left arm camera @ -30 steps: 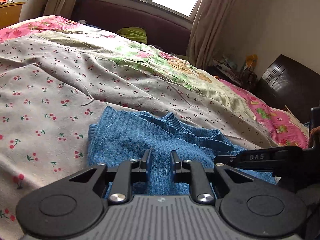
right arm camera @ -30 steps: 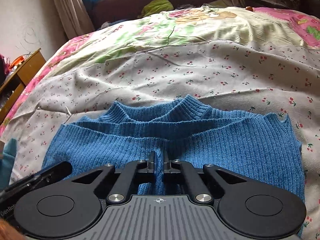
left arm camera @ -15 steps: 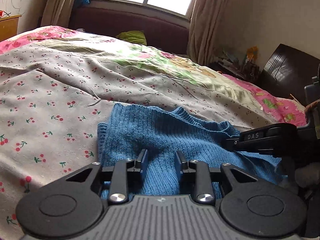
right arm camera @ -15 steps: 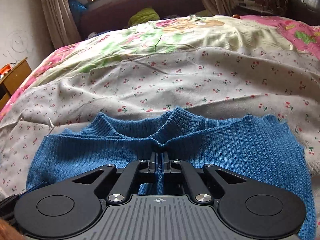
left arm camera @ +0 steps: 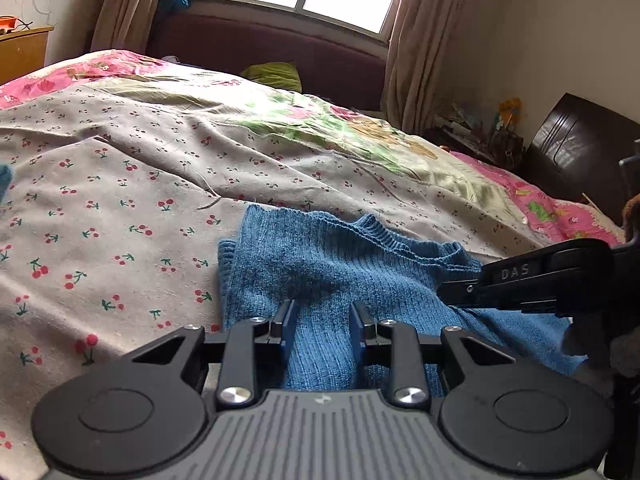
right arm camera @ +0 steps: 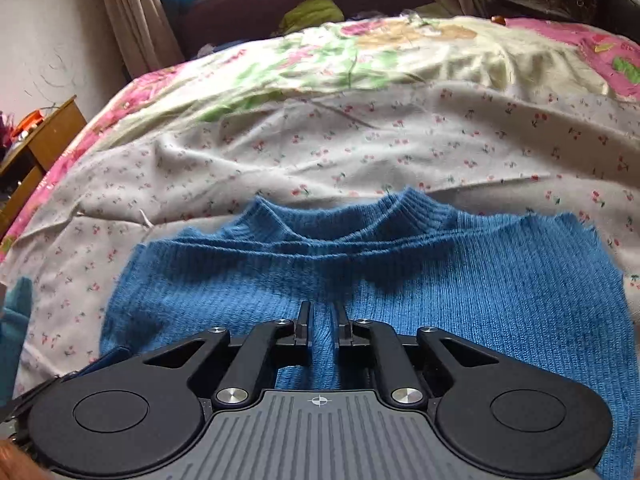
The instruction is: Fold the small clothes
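Observation:
A blue knit sweater [left arm camera: 328, 264] lies folded on the cherry-print bedsheet [left arm camera: 120, 208], its ribbed collar toward the far side. In the right wrist view the sweater [right arm camera: 460, 276] fills the near middle. My left gripper [left arm camera: 322, 316] is open just above the sweater's near edge, with nothing between its fingers. My right gripper [right arm camera: 322, 318] is open by a narrow gap over the sweater, its fingers apart from the knit fabric. The right gripper's body also shows in the left wrist view [left arm camera: 540, 280] at the right, over the sweater.
A flowered quilt [left arm camera: 320, 132] covers the far part of the bed. A dark sofa [left arm camera: 280, 48] stands under the window. A wooden cabinet [right arm camera: 40, 140] is at the left. A teal cloth [right arm camera: 16, 312] lies at the left edge. A dark headboard [left arm camera: 580, 136] is at the right.
My left gripper opened wider and drew back from the sweater. My right gripper, shut on the fabric before, has opened a little and let go of it.

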A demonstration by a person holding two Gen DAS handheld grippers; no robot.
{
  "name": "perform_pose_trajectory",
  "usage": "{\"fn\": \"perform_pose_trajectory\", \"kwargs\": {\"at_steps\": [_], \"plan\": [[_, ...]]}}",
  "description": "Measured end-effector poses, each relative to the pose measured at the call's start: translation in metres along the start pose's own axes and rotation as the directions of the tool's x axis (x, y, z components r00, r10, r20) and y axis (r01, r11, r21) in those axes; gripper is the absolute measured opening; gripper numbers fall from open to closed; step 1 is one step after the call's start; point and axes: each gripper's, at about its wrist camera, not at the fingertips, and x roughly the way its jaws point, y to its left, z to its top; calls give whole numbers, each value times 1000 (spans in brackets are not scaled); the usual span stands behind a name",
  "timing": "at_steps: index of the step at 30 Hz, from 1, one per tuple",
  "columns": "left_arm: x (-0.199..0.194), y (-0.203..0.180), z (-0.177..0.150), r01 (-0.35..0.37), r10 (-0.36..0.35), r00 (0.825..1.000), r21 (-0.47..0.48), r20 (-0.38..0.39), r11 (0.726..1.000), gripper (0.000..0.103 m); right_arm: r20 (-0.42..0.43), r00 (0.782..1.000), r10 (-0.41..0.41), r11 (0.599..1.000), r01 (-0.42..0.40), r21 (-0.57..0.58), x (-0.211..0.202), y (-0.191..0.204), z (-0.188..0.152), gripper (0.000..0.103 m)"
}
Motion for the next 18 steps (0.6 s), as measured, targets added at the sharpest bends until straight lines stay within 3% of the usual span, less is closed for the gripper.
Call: {"fn": "perform_pose_trajectory", "kwargs": {"at_steps": [3,4,5,7,10,13,16,17,18], "plan": [[-1,3,2,-14,14,1000,-5,-10,1000,40,60,998,-11,1000,13,-28,-33,2,-9,12],[3,2,2,-12,13,999,8,-46,1000,43,59,998,-13,1000,13,-9,-40,-2,-14,12],[7,0,0,-18,20,997,38,-72,999,43,51,998,-22,1000,21,15,-47,-10,-20,12],[5,-4,-5,-34,38,998,75,-54,997,43,28,997,-74,996,73,47,-54,-27,-33,15],[-5,-8,-4,-46,48,998,68,-36,997,43,-37,994,-106,987,110,114,-61,-55,-49,13],[-22,-12,-5,-31,33,999,55,-20,998,43,11,995,-103,984,100,148,-85,-59,-55,17],[-26,-20,-17,-58,65,996,106,-65,993,44,59,994,-96,984,85,155,-100,-59,-66,19],[-24,-23,-22,-66,78,993,128,-88,990,44,27,994,-103,986,98,134,-95,-58,-72,21],[-24,-24,-26,-75,90,991,143,-98,987,44,-56,984,-167,981,172,90,-80,-58,-83,22]]}}
